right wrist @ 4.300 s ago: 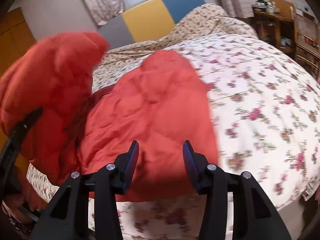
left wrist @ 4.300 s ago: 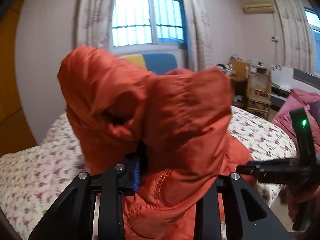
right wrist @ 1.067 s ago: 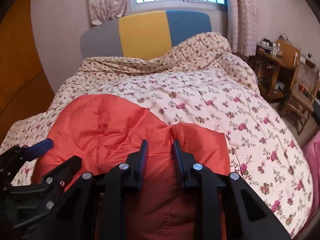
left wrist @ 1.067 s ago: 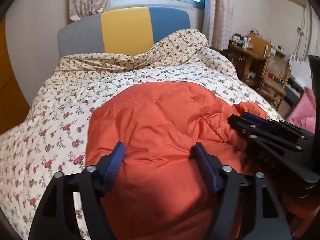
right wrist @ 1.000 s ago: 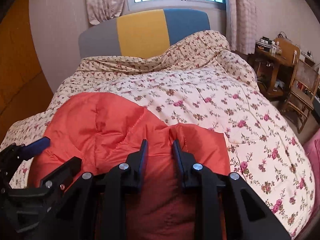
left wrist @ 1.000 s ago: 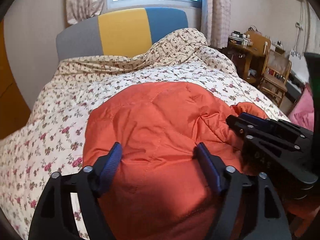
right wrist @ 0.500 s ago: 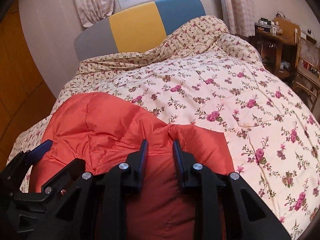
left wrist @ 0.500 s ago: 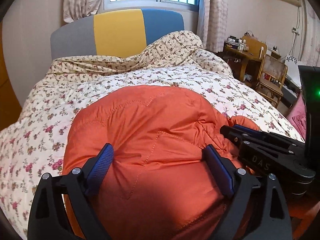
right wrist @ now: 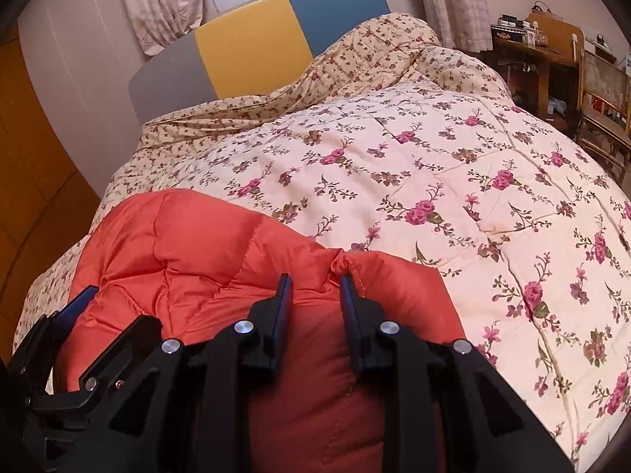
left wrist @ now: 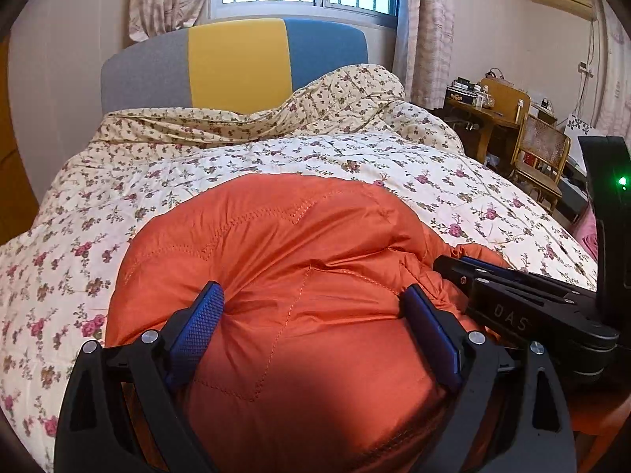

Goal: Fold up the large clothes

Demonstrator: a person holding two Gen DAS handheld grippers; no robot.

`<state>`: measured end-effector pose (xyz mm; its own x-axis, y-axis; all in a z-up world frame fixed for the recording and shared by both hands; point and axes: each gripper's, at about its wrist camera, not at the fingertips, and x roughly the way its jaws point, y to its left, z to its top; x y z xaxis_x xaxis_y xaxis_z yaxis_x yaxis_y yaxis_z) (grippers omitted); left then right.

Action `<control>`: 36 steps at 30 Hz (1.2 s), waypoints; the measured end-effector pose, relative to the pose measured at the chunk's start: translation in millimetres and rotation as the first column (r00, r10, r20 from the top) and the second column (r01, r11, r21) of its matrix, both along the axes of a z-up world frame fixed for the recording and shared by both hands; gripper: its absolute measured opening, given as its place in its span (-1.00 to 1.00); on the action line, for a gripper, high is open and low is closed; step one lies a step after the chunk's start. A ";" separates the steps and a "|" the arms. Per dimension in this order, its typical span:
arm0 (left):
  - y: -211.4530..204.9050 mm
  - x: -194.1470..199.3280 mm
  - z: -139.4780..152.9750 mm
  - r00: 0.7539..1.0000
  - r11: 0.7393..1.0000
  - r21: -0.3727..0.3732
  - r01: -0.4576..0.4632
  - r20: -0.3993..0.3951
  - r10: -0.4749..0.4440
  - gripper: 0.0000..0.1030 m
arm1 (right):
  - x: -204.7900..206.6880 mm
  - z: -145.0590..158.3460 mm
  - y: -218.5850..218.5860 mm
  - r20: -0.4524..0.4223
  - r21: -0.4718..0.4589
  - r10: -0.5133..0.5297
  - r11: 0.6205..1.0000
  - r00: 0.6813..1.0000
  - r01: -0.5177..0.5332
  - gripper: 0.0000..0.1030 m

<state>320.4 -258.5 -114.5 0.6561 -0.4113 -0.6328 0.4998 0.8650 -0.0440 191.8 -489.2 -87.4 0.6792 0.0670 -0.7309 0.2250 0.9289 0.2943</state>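
An orange quilted puffer jacket [left wrist: 299,260] lies bunched on the floral bed near the front edge; it also shows in the right wrist view [right wrist: 189,244]. My left gripper [left wrist: 311,299] is wide open, its blue-padded fingers [left wrist: 205,307] pressed against the jacket on either side of a puffy bulge. My right gripper [right wrist: 315,287] is narrowly closed, pinching a fold of the jacket's edge between its fingers. The right gripper also shows in the left wrist view [left wrist: 512,299], beside the jacket's right side. The left gripper shows in the right wrist view [right wrist: 90,323] at lower left.
The bed has a floral quilt [right wrist: 434,165] and a grey, yellow and blue headboard [left wrist: 236,63]. A wooden desk and a chair [left wrist: 540,157] stand to the right of the bed. A window with curtains is behind the headboard.
Both grippers have lowered toward the jacket and tilted down a little. The left gripper's fingers now press deeper into the jacket. The right gripper keeps its pinch on the fold.
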 end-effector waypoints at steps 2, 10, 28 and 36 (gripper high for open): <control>0.2 -1.8 0.6 1.000 1.000 0.001 0.001 0.008 -0.001 0.76 | -2.0 0.5 -0.3 0.010 0.003 0.000 1.000 1.000 0.000 -0.54; 19.9 -5.6 39.9 0.999 0.998 -0.061 -0.016 -0.053 0.013 0.94 | -9.7 37.0 0.1 0.039 -0.010 0.050 0.999 0.998 -0.049 0.03; -3.6 71.6 2.0 0.974 0.979 0.119 -0.166 -0.133 0.181 0.94 | 47.1 -10.1 -1.0 -0.168 -0.072 -0.043 0.997 0.985 0.032 0.00; -0.9 57.5 7.2 0.984 0.982 0.107 -0.155 -0.069 0.163 0.94 | 38.6 -2.6 1.3 -0.108 -0.101 -0.058 0.994 0.992 0.047 0.00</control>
